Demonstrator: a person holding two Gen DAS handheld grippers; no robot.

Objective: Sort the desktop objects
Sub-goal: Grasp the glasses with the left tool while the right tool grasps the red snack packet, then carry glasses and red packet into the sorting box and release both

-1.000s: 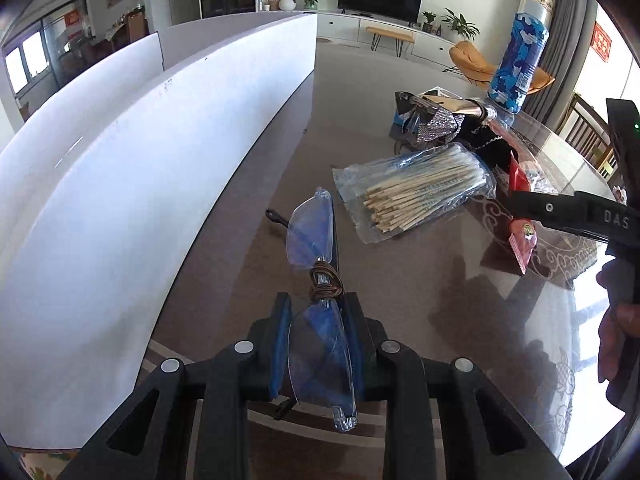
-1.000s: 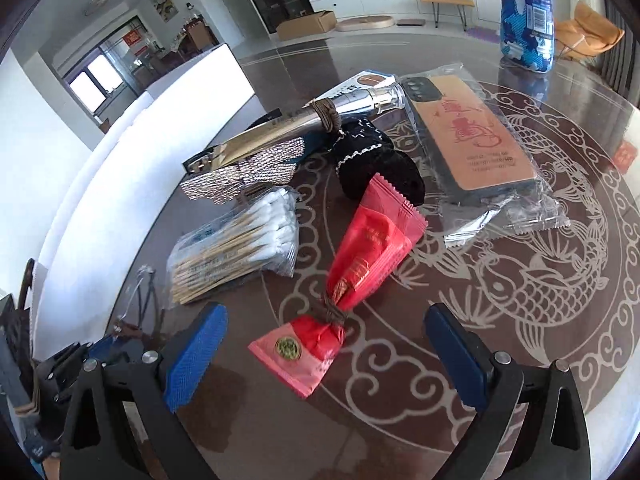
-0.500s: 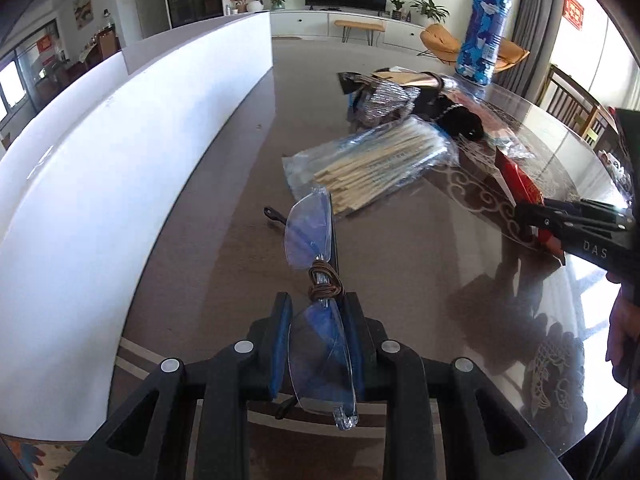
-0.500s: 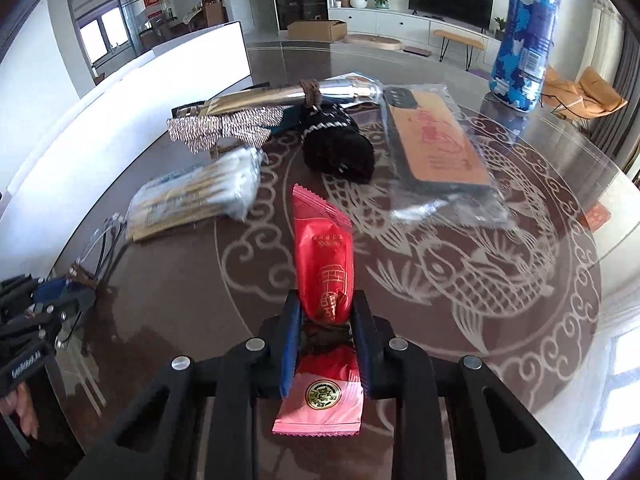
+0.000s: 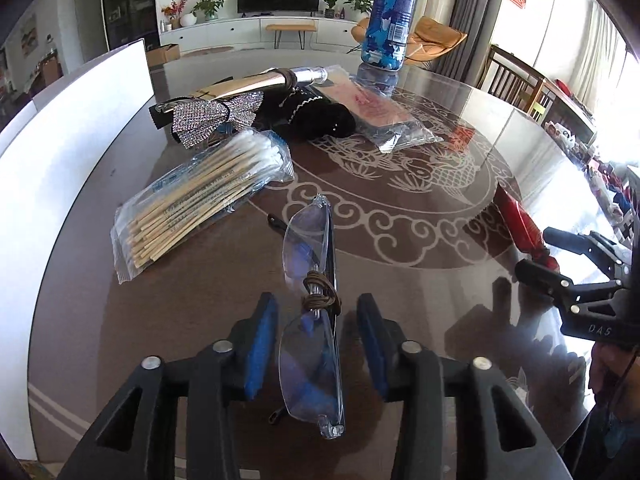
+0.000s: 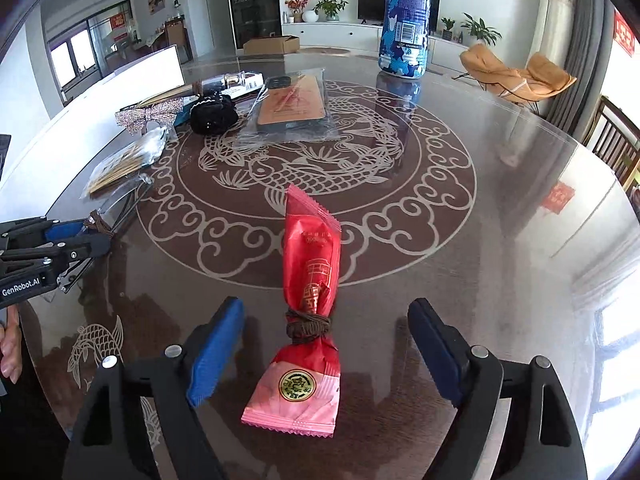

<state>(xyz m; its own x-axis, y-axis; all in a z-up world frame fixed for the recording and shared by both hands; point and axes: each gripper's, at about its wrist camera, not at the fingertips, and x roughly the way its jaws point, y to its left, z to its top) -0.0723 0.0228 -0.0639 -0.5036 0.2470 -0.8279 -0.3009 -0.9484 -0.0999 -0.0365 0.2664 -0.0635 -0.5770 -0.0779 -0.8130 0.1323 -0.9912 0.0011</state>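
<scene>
Both of our grippers have let go since half a second ago: then each was clamped on its object, and now the blue pads stand apart with daylight on either side.

Our left gripper [image 5: 316,344] is spread wide, and the folded rimless glasses with a brown cord wound round the bridge [image 5: 310,312] lie on the dark glass tabletop with pale fish and cloud patterns [image 5: 400,228] between its pads, touching neither. One lens sits inside the gap, the other reaches out ahead of the fingertips. Ahead and to the left of this gripper lies the clear plastic bag of wooden cotton swabs [image 5: 204,200]. Further ahead sit the silver rhinestone bow [image 5: 216,114], the black knitted bundle with white stitching [image 5: 320,114] and the clear-bagged phone case [image 5: 380,114], with the tall blue camouflage-print bottle [image 5: 390,12] standing behind them.

Our right gripper [image 6: 326,354] is likewise parted, more widely, and the red foil snack packet tied at its waist with brown cord [image 6: 310,304] lies flat on the table between the pads, clear of both. Its pink end with the round gold seal points back toward us, its red end runs forward past the fingertips. In this view the left gripper shows at the far left edge, the swab bag ahead and left of us, and the phone case and bottle far ahead.
</scene>
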